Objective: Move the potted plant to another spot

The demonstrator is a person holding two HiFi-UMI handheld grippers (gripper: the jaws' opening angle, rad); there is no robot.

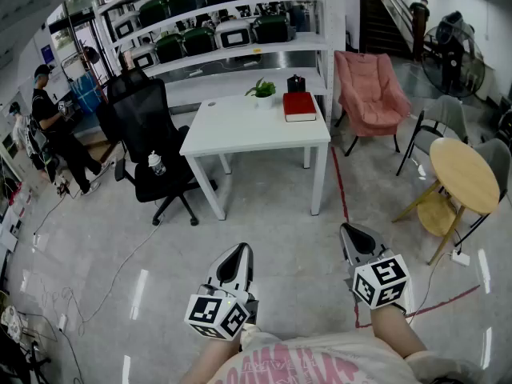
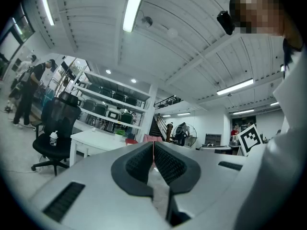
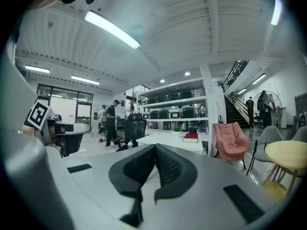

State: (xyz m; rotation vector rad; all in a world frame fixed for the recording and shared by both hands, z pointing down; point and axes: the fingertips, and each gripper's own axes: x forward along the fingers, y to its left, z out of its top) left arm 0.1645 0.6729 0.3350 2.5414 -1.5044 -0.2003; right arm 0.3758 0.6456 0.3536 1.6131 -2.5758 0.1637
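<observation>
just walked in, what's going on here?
A person stands back from the white table, holding the left hand-held gripper and the right hand-held gripper out in front. Both are shut and empty. The potted plant sits near the table's far edge, beside a red book, with neither gripper near it. The move has not started.

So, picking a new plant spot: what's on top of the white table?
The white table holds the potted plant near its back edge, a red book beside it, a dark object behind that. Anything under the book is covered.
</observation>
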